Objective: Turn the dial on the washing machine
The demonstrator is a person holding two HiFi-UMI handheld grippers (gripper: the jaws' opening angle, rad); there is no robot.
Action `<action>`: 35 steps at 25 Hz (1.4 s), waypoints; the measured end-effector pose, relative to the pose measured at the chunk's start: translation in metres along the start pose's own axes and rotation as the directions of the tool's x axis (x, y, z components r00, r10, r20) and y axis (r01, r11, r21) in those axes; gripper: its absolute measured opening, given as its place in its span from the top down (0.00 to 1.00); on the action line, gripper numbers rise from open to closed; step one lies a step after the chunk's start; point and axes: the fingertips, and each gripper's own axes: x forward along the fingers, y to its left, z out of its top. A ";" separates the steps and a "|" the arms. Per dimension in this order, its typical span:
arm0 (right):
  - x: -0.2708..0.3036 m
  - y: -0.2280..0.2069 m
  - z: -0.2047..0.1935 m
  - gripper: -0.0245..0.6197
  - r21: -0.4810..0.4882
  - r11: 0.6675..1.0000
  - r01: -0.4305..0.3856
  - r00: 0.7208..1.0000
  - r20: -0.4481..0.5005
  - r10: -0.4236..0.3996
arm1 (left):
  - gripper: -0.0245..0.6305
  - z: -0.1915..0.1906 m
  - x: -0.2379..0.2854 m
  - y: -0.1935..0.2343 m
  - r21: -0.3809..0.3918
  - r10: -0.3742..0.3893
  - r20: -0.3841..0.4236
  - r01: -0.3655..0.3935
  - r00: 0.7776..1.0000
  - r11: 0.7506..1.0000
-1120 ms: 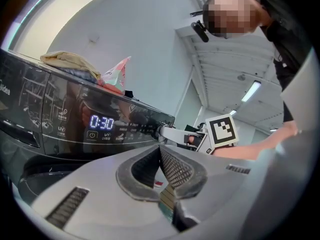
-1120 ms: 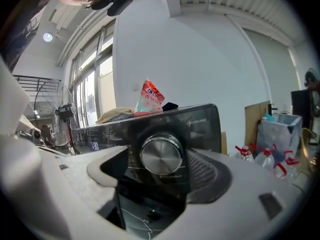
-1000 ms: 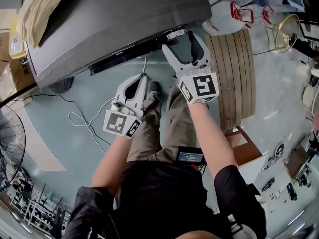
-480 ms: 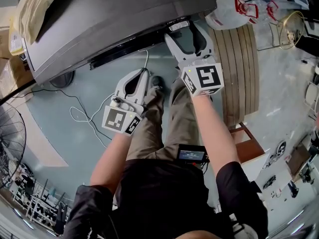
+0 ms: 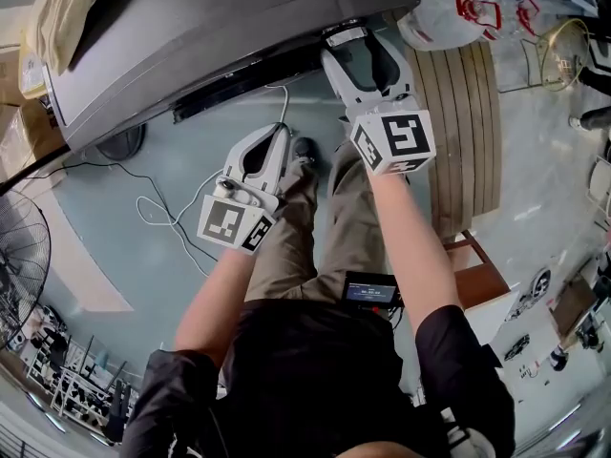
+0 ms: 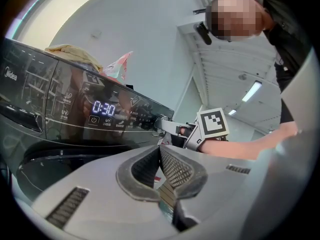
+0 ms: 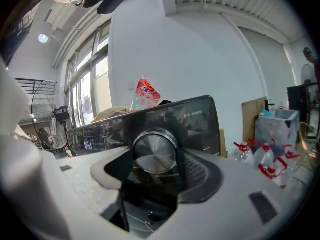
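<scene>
1. Up at the top of the head view, a dark grey washing machine point(image 5: 191, 36) is standing on a smooth blue-grey floor point(image 5: 115, 227). A thin white cable point(image 5: 162, 227) is lying in loops on the floor at the left.
2. A round wire fan point(image 5: 19, 275) is peeking in at the left edge, and a tan board with long ribs point(image 5: 458, 132) is lying at the right. Clear bottles point(image 7: 272, 161) with red caps are standing at the right of the right gripper view, in front of a white wall.
3. The dial point(image 7: 155, 151) is sitting on the machine's front panel, in the middle of the right gripper view.
4. The right gripper point(image 5: 358, 46) is reaching up to the panel. Its jaws have just been closing, and now its pads are pressing on the dial's left and right sides.
5. The left gripper point(image 5: 279, 136) is hanging lower down over the floor, with its jaws pressed together and nothing between them.
6. Compared with a second ago, the right gripper is showing a little higher in the head view, and the left one is sitting in almost the same spot.
7. The dial is looking round, silver and brushed, and the panel is shining like dark glass. A blue display point(image 6: 103, 107) is glowing on it. A soft yellow cloth point(image 5: 72, 8) is lying on top of the machine.
</scene>
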 end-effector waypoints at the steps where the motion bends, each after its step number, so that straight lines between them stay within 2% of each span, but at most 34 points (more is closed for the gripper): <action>1: 0.000 -0.001 0.000 0.53 0.019 1.000 -0.001 1.000 -0.001 0.001 | 0.97 0.000 0.000 -0.001 0.000 -0.001 0.000 0.001 1.000 1.000; 7: -0.001 -0.002 -0.001 0.53 0.158 0.987 -0.023 1.000 0.003 0.023 | 0.97 0.000 0.004 -0.009 0.005 -0.016 0.000 0.016 1.000 1.000; 11: 0.000 -0.003 -0.001 0.53 0.268 0.963 -0.039 0.999 0.019 0.036 | 0.97 -0.002 0.007 -0.012 0.028 -0.027 0.000 0.027 1.000 0.999; 16: 0.000 -0.003 -0.001 0.54 0.348 0.936 -0.059 0.998 0.036 0.049 | 0.97 0.006 0.006 -0.010 0.072 -0.029 0.031 0.027 0.999 0.997; 24: 0.000 -0.004 -0.001 0.53 0.414 0.908 -0.063 0.998 0.043 0.049 | 0.97 0.015 0.007 -0.004 0.090 -0.017 0.064 0.011 0.998 0.996; 35: 0.000 -0.005 -0.001 0.54 0.539 0.838 -0.086 0.996 0.056 0.066 | 0.97 0.013 0.010 -0.001 0.076 -0.015 0.059 0.010 0.998 0.997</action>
